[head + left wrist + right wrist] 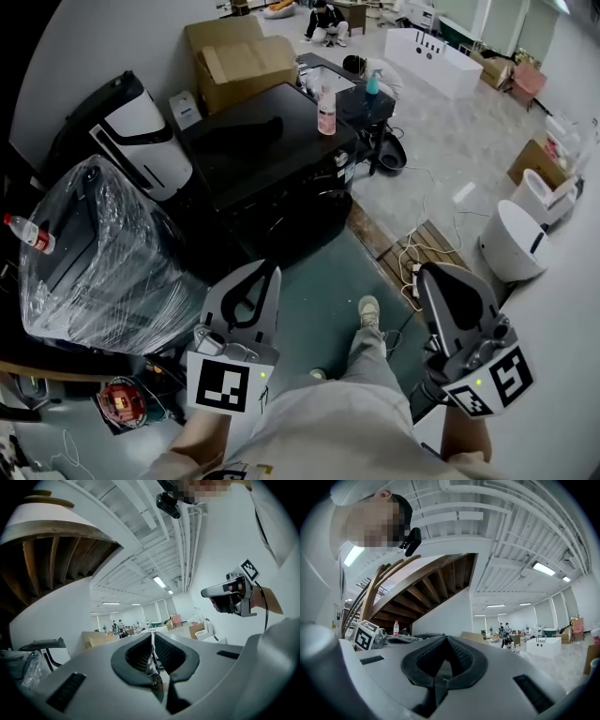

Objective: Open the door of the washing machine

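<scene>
While the person stands over a teal floor (323,272), the left gripper (267,269) sits at the lower left of centre in the head view and the right gripper (427,274) at the lower right, each in a hand at the bottom edge. In the left gripper view, the left gripper (152,635) has its jaws clenched, the ribbed pads meeting in a thin line with nothing between them. The right gripper view shows the right gripper (447,639) with its jaws likewise pressed together at the tips and empty. Both point level into the room.

The washing machine (281,178) is the black box at the centre of the head view, above both grippers and well apart from them. Its front is dark, so the door cannot be made out clearly. A pink bottle (326,111) stands upright on its top, near the upper right corner.

To the left of the machine lies a plastic-wrapped bundle (94,253), with a water bottle (28,232) lying on its upper left edge. Cardboard boxes (244,61) stand behind the machine, at the upper middle of the frame. A white tub (441,61) sits at the upper right. One shoe (368,309) shows between the grippers.
</scene>
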### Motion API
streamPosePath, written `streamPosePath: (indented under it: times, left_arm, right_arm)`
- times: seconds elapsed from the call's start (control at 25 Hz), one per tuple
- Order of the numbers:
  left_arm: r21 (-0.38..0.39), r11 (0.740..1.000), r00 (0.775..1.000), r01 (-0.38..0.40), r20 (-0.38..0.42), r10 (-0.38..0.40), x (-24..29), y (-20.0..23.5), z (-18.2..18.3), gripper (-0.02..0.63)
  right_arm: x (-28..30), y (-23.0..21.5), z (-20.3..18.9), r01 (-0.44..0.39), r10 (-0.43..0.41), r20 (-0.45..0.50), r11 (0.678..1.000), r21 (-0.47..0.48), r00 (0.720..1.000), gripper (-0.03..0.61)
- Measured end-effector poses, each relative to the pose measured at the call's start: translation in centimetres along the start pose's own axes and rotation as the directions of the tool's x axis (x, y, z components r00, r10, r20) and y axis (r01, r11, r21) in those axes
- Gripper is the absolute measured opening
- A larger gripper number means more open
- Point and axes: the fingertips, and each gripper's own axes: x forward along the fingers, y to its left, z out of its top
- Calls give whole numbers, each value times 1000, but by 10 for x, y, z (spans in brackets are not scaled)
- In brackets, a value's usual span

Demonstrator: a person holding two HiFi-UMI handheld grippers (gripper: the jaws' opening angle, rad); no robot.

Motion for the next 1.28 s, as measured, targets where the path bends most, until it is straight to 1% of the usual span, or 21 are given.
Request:
streamPosePath:
  times: [0.12,0.32,0.44,0.56,0.72,0.8,0.92,0.96,1.04,1.08,1.2,1.28]
  left_arm:
    - [8,1000,1000,-23,-13,23,18,3,-6,34]
    - [-47,992,988,-121,-107,115,60,15,-30,34]
    - [-40,988,980,-147,-142,140,85,24,-49,35]
    - [-84,977,971,-198,-154,184,113,34,-54,35]
    - [-139,952,951,-274,-188,246,146,51,-64,35]
    - [-186,931,938,-315,-214,274,162,58,-72,36]
    - [-249,890,911,-383,-263,318,185,70,-86,40]
    - [-266,877,903,-400,-280,327,193,73,-91,54]
    - [-301,854,890,-424,-313,332,210,77,-101,113]
    - [-318,842,884,-436,-329,334,218,79,-106,122]
    - [-358,795,854,-489,-384,352,241,81,-122,135]
    - [-386,758,830,-527,-427,360,256,81,-135,151]
  right_arm:
    - [16,-18,-6,-33,33,-7,999,10,999,22]
    - [40,-65,-14,-63,64,-17,998,26,998,23]
    - [58,-100,-23,-72,73,-28,996,45,997,23]
    - [81,-133,-31,-96,98,-41,994,61,994,21]
    - [117,-169,-42,-149,153,-57,986,73,987,21]
    - [136,-186,-45,-180,185,-56,980,81,981,23]
    - [164,-209,-50,-229,235,-53,969,96,970,23]
    - [174,-216,-53,-246,252,-55,964,99,966,21]
    - [191,-230,-59,-277,284,-62,955,108,957,21]
    - [198,-237,-64,-292,301,-67,949,116,951,23]
    - [221,-260,-81,-336,351,-89,931,146,932,21]
    - [234,-275,-97,-362,383,-113,917,169,917,23]
